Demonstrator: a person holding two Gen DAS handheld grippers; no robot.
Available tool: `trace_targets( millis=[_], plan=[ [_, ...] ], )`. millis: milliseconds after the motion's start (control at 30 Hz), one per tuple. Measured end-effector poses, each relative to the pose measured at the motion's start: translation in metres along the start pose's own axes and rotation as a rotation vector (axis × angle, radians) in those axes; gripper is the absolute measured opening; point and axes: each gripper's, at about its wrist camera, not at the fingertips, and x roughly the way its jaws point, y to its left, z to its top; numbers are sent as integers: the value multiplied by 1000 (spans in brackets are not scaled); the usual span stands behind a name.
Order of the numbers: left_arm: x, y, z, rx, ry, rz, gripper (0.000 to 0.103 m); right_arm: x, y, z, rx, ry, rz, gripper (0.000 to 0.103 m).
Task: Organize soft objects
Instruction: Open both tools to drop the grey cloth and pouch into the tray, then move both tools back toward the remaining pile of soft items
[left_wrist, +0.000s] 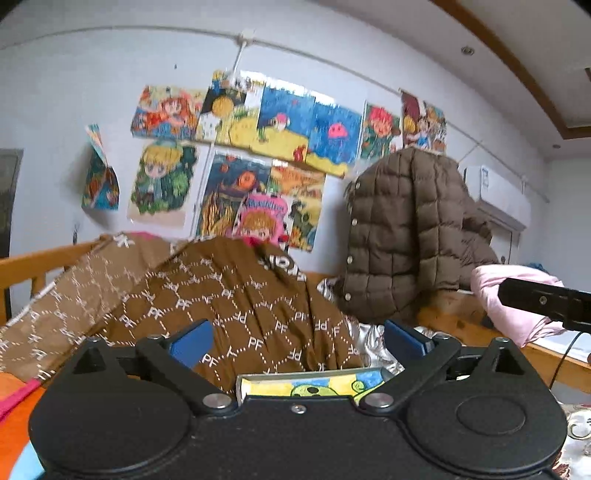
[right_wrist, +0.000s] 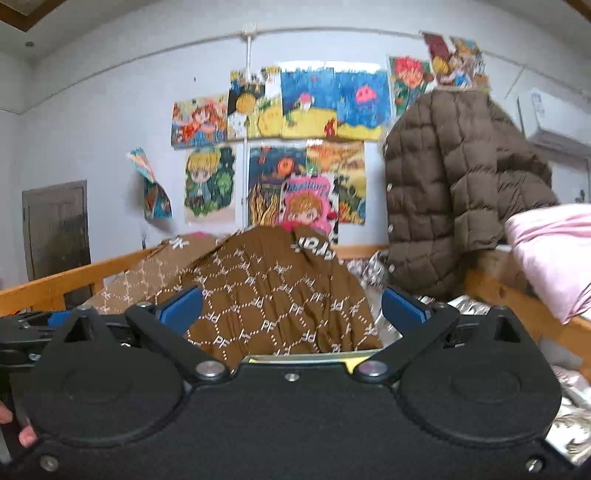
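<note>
Both grippers are held level and point across the bed toward the wall of drawings. The left gripper has its blue fingers spread wide, with nothing between them. The right gripper is spread just as wide and also holds nothing. Ahead of each, between the spread tips but farther back, a brown patterned cloth lies heaped on the bed, its lighter underside folded out toward the wooden bed rail at the left. Whether either gripper touches the cloth cannot be told.

A brown quilted jacket hangs over the corner of the bed frame at the right, and a pink quilt is draped over the rail beside it.

The left view shows a colourful painted strip just under the near edge of the cloth, an orange cover at the bottom left corner, and the right gripper's black body entering from the right edge in front of the pink quilt. The right view shows only a thin yellow sliver of that strip, but adds a dark door on the left wall, the left gripper's body at its left edge, and fingertips of a hand at the bottom left corner.
</note>
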Motion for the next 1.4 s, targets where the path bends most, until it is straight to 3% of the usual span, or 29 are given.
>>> trace_targets(
  millis=[333, 600, 900, 1400],
  plan=[
    [-63, -3, -6, 23, -48, -16, 102, -67, -9, -4, 6, -68, -62, 103],
    [-98, -6, -31, 64, -12, -49, 102, -112, 4, -35, -37, -31, -62, 103],
    [-123, -8, -61, 96, 49, -108, 102, -142, 15, -80, -23, 75, -90, 103],
    [-127, -5, -114, 161, 258, -231, 102, -146, 23, -132, 23, 307, -97, 102]
  ],
)
